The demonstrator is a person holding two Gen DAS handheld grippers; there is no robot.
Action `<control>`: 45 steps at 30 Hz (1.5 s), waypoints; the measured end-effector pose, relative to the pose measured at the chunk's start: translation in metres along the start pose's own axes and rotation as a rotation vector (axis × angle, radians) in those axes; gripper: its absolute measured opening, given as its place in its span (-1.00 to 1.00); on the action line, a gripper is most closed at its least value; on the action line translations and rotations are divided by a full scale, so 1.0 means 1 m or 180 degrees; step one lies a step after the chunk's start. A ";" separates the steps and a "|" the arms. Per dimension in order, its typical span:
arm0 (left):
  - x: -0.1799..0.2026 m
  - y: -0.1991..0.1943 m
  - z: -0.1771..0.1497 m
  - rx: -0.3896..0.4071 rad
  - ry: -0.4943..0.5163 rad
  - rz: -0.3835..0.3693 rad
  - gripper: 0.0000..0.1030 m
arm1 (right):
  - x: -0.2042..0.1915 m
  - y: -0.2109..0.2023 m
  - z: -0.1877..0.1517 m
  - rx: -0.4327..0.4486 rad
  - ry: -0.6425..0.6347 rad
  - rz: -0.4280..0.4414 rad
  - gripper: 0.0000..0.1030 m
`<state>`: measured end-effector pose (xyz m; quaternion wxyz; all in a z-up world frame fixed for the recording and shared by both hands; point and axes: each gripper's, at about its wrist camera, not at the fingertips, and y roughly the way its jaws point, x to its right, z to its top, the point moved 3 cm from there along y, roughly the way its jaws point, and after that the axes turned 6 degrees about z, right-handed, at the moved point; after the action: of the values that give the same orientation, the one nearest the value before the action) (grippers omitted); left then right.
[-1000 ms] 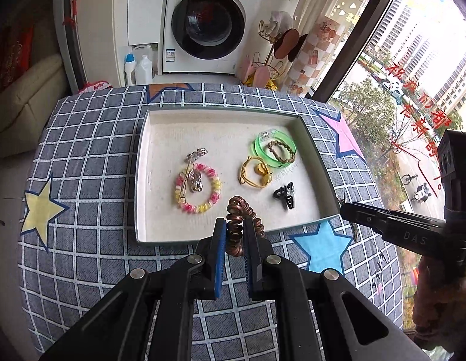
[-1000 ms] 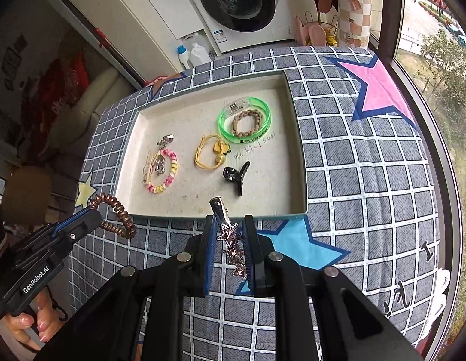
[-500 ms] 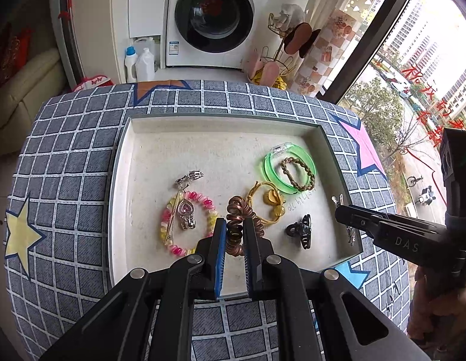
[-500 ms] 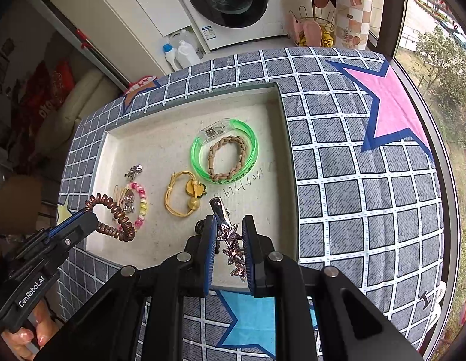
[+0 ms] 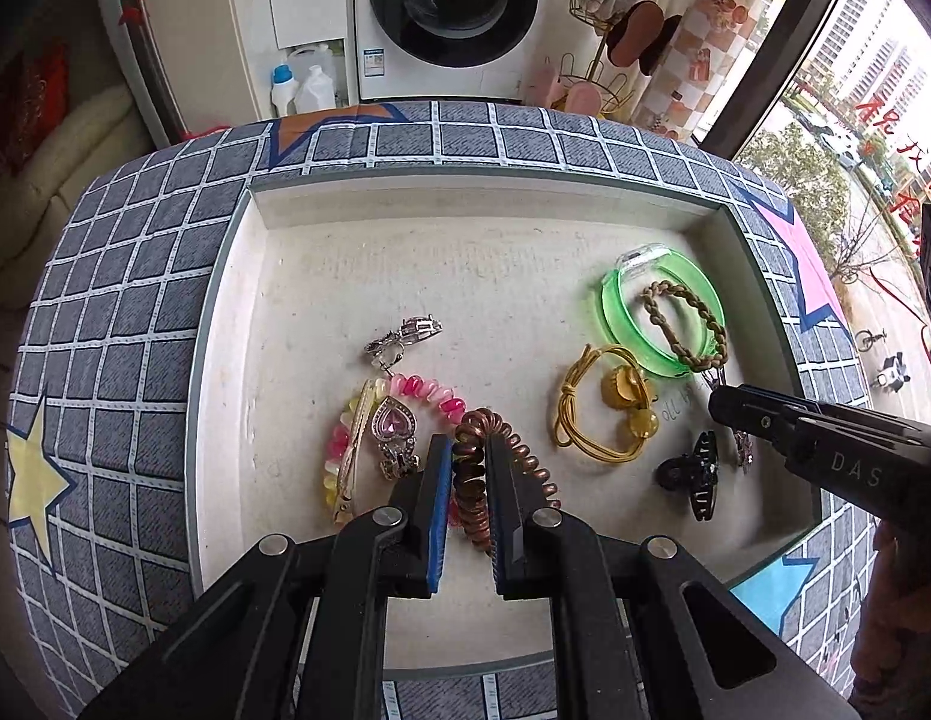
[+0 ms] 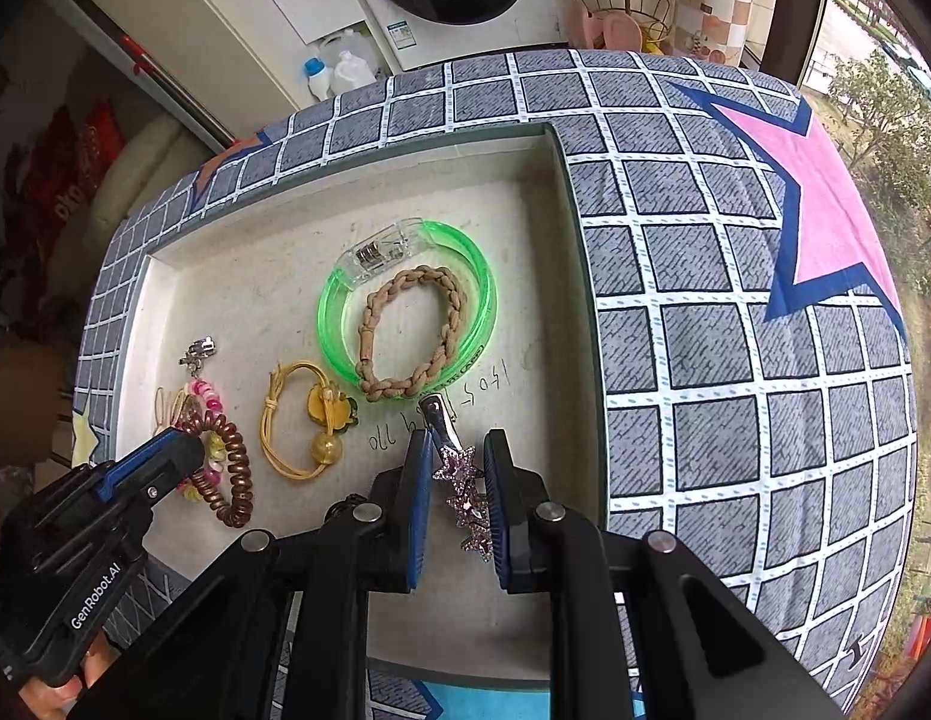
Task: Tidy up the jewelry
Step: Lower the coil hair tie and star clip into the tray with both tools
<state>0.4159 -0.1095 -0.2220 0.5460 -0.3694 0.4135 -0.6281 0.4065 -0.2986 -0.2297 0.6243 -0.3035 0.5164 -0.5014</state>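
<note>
My left gripper [image 5: 469, 468] is shut on a brown spiral hair tie [image 5: 477, 480] over the near middle of the white tray [image 5: 225, 324], by a pink bead bracelet [image 5: 417, 390]. My right gripper [image 6: 458, 468] is shut on a pink star hair clip [image 6: 465, 492] over the tray's near right part [image 6: 576, 276]. In the tray lie a green bangle [image 6: 405, 300] with a braided band [image 6: 411, 330] inside, a yellow cord tie [image 6: 303, 420], a black claw clip [image 5: 693, 474] and a silver clasp [image 5: 405, 336].
The tray sits on a table with a grey checked cloth [image 6: 735, 360] with coloured stars. A washing machine [image 5: 453, 6], bottles [image 5: 303, 84] and a shoe rack [image 5: 615, 48] stand beyond the far edge. A window [image 5: 855, 90] is at the right.
Both grippers have moved forward from the table's near edge over the tray and come lower, each still holding its item.
</note>
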 end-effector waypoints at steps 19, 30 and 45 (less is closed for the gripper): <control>0.008 -0.009 -0.003 0.0101 0.0229 0.0278 -0.53 | 0.000 -0.008 0.005 0.0105 0.0057 0.0181 -0.15; 0.008 -0.026 -0.003 0.0168 0.0233 0.0266 -0.52 | -0.003 -0.033 -0.002 0.0198 0.0207 0.0346 -0.13; -0.007 -0.054 -0.006 0.0347 0.0041 0.0356 1.00 | -0.011 -0.045 -0.016 0.0185 0.0128 0.0156 -0.12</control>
<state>0.3913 -0.0984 -0.1749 0.5969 -0.3114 0.4022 -0.6205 0.3775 -0.2998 -0.1905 0.6345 -0.2624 0.5213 -0.5067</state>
